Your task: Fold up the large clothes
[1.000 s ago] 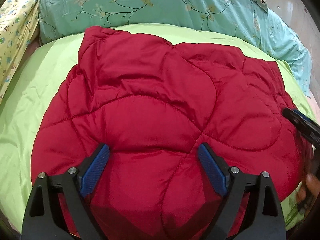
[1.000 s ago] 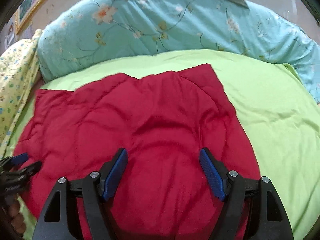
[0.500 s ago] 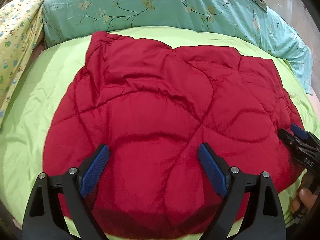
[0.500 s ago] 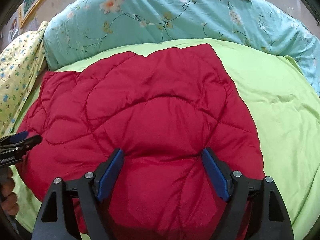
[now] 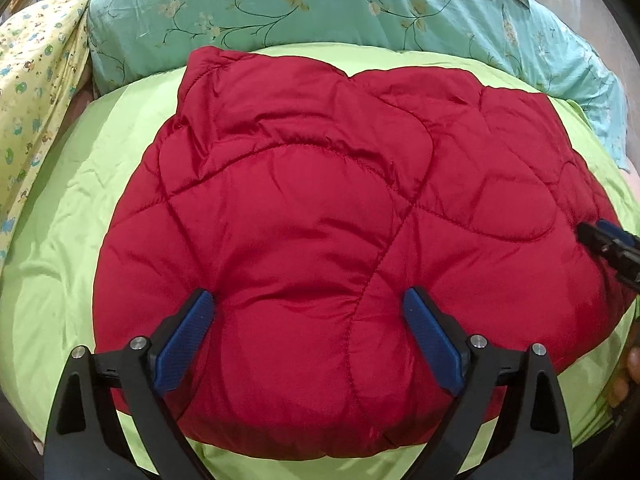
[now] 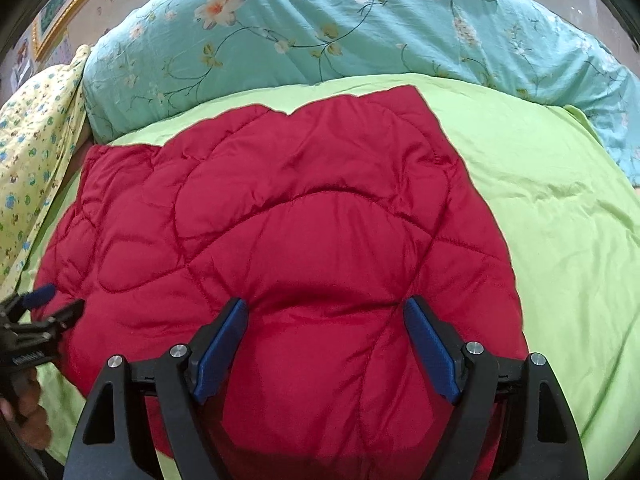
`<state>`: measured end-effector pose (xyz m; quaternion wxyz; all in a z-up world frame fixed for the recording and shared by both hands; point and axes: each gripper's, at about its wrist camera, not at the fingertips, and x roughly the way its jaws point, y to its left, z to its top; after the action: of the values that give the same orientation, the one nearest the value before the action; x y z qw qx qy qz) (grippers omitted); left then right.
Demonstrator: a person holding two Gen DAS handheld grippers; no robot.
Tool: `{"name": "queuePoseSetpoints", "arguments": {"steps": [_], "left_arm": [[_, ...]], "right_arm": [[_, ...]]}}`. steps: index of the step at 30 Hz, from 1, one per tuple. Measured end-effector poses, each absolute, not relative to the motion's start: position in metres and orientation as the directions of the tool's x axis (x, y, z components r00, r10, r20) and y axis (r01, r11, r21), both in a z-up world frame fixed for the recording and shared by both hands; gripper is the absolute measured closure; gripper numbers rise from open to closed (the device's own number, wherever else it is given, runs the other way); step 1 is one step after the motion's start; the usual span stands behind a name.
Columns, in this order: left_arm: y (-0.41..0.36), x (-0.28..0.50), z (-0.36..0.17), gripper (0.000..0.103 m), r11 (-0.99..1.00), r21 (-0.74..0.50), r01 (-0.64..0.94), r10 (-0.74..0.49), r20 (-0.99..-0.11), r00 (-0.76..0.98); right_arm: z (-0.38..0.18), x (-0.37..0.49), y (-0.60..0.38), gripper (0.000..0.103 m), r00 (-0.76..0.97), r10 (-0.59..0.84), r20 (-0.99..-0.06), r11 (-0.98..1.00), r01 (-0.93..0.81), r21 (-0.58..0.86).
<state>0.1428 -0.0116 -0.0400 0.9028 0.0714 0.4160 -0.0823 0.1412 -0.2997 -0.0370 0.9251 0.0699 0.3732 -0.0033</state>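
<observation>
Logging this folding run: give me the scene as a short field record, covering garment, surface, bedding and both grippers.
garment: red quilted jacket, lying in a puffy bundle, not held
surface: lime green sheet under the jacket
bedding behind: teal floral duvet along the far edge; yellow patterned cloth at far left
left gripper: open, above the jacket's near left part
right gripper: open, above the jacket's near right part
contact: cannot tell whether either gripper touches the fabric
</observation>
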Motion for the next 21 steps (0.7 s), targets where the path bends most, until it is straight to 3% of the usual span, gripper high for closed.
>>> {"name": "queuePoseSetpoints", "arguments": {"steps": [5, 11, 21], "left_arm": [[-0.01, 0.142, -0.04, 0.006, 0.976, 0.054, 0.212, -0.098, -0.758, 0.645], [-0.008, 0.138, -0.04, 0.006, 0.974, 0.046, 0.222, -0.112, -0.755, 0.646], [-0.004, 0.135, -0.041, 0.006, 0.972, 0.038, 0.233, -0.125, -0.754, 0.645]], "right_arm": [[-0.017, 0.123, -0.278, 0.02, 0.757, 0.062, -0.65, 0.995, 0.0, 0.096], [-0.043, 0.138, -0.268, 0.018, 0.694, 0.08, -0.715, 0.996, -0.034, 0.078], [-0.05, 0.138, -0.264, 0.017, 0.68, 0.082, -0.729, 0.997, -0.05, 0.065]]}}
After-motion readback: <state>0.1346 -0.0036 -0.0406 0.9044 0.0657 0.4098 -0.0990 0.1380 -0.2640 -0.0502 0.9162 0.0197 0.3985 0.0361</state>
